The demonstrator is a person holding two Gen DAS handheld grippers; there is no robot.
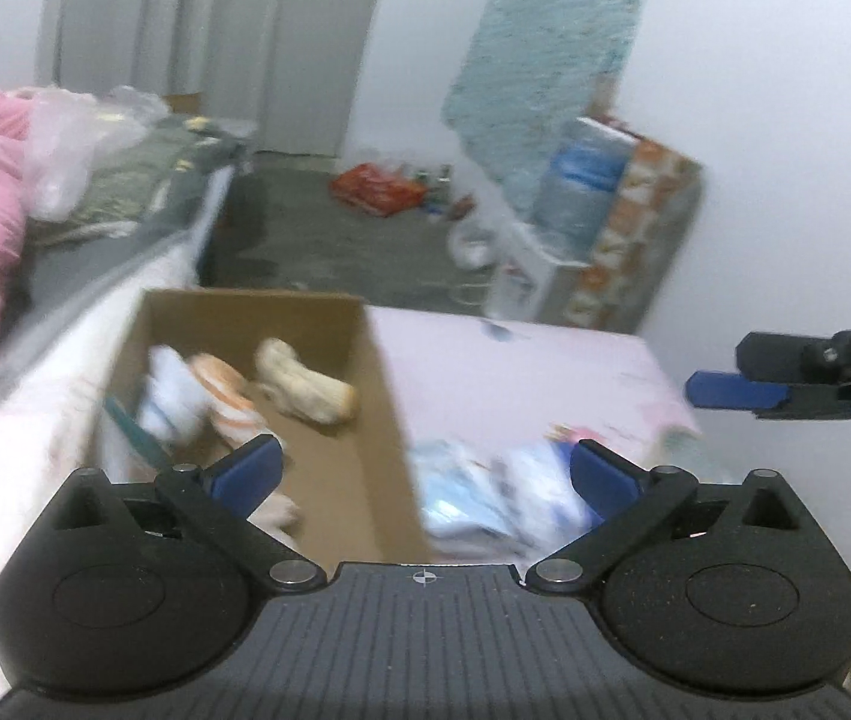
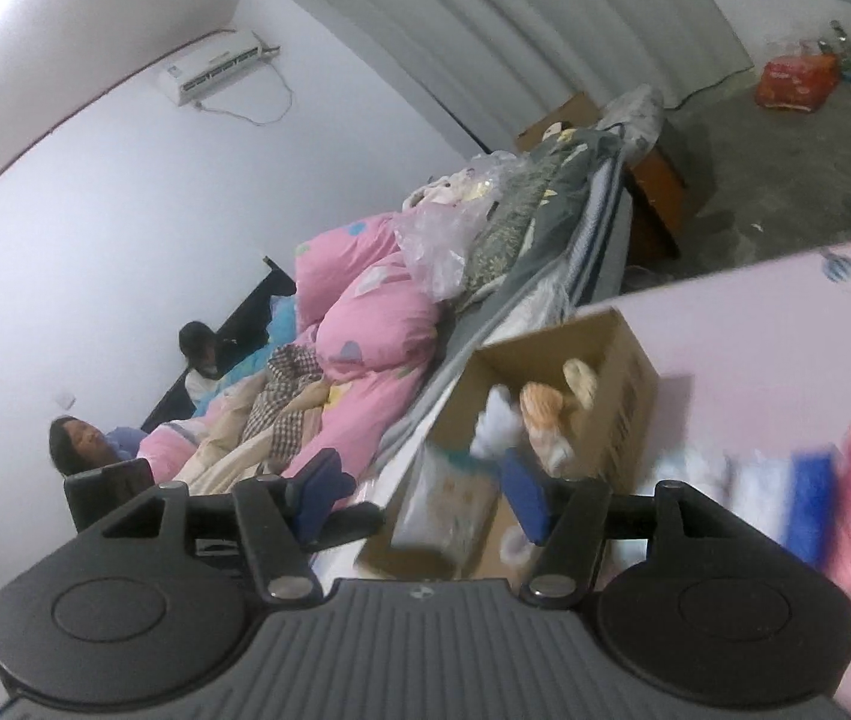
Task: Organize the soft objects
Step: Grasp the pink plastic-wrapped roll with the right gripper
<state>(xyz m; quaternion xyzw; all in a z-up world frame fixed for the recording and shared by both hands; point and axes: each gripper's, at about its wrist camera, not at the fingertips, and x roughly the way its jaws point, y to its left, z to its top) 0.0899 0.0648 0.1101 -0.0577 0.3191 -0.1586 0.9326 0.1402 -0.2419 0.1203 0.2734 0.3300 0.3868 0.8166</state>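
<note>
An open cardboard box (image 1: 377,420) stands on a pale pink table (image 1: 515,372). Inside lie a tan plush toy (image 1: 305,384), an orange and white one (image 1: 227,396) and a white and blue one (image 1: 170,396). The box (image 2: 629,384) and toys also show in the right wrist view. My left gripper (image 1: 425,474) is open and empty above the box's near right wall. Blue and white soft packs (image 1: 485,498) lie on the table right of the box. My right gripper (image 2: 419,492) is open and empty over the box; it shows at the right of the left view (image 1: 737,393).
A bed with a pink quilt (image 2: 365,312) and grey bedding (image 1: 143,180) runs along the left. Two people (image 2: 77,438) are on the bed's far end. Blue, white and pink soft items (image 2: 815,504) lie blurred on the table. A red bag (image 1: 377,186) sits on the floor.
</note>
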